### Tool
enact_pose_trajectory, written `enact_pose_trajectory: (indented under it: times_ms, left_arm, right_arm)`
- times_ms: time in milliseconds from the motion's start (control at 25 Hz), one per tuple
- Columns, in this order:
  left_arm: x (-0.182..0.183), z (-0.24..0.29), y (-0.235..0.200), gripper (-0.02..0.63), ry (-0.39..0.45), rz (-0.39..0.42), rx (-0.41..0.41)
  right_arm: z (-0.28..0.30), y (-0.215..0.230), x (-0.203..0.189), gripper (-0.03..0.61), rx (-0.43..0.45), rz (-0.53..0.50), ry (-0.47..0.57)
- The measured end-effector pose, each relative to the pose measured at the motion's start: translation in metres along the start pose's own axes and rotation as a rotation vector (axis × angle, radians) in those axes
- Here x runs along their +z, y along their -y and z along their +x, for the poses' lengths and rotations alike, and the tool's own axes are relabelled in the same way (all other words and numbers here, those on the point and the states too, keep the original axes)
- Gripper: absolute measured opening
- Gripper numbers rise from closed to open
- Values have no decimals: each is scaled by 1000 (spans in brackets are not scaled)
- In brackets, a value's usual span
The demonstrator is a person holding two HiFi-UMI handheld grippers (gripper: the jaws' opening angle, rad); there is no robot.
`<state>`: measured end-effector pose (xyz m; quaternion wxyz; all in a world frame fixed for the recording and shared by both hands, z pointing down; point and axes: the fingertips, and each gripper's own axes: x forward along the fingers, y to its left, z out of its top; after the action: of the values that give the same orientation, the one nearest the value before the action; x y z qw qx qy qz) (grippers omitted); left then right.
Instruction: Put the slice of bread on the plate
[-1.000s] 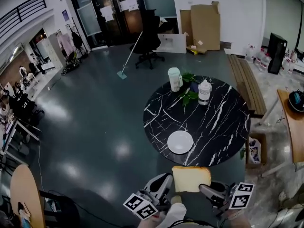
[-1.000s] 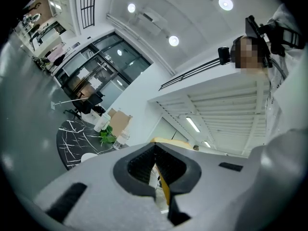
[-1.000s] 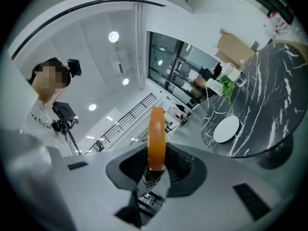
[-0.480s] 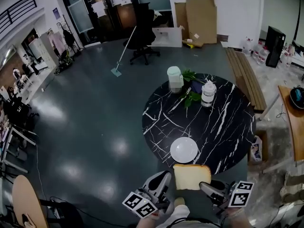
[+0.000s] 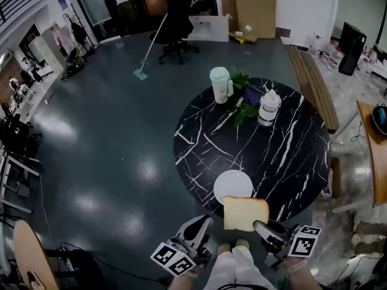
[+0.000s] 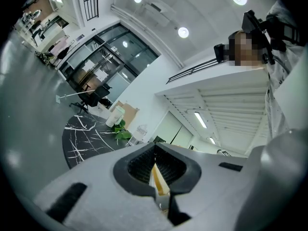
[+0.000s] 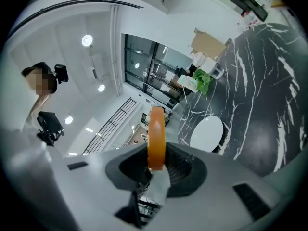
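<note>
A slice of bread (image 5: 245,213) with a tan crust hangs level just in front of the white plate (image 5: 233,185), its far edge overlapping the plate's near rim. The plate lies on the near part of a round black marble table (image 5: 284,156). My left gripper (image 5: 211,223) is shut on the slice's left side, my right gripper (image 5: 259,226) on its right side. The left gripper view has the bread (image 6: 158,179) edge-on between the jaws. In the right gripper view the crust (image 7: 156,137) stands between the jaws, with the plate (image 7: 207,133) beyond.
At the table's far side stand a pale green cup (image 5: 219,84), a leafy plant (image 5: 242,109) and a clear jar (image 5: 268,109). A wooden bench (image 5: 311,95) runs along the right. An office chair (image 5: 175,23) and a mop (image 5: 148,47) are on the grey floor behind.
Both grippers with the bread have come forward toward the table. The plate, earlier well beyond the slice, now lies right at its far edge.
</note>
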<state>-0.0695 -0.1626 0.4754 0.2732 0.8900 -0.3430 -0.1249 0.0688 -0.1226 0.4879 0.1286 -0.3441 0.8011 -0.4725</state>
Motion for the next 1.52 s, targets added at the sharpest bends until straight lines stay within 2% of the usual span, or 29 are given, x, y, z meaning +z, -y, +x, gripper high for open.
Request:
enact_pose_trajectory:
  times_ms: [440,640,880,1200,1320,1520]
  left_arm:
    - [-4,1,-34,8,48,3,108]
    - [-7,-5,-46,8,61,-5,142]
    - [-17,-9,-48,8,73,-25,155]
    - [-23,-8,-48,8,91,-61,161]
    - [-21,-7,-45,8,100,-69,149]
    - [-19,-7,-42,8,102,-65,150]
  right_arm:
    - [48,57,17,91,-23,1,-66]
    - [73,80,14,91,-75,39,-120]
    - [91,94,13,91,-57,138,-93]
    - [104,121,11,91,-109,209,-124]
    - [98,133,7,93,-214,145,-174]
    - [99,135,12,109,-276,-22,-212]
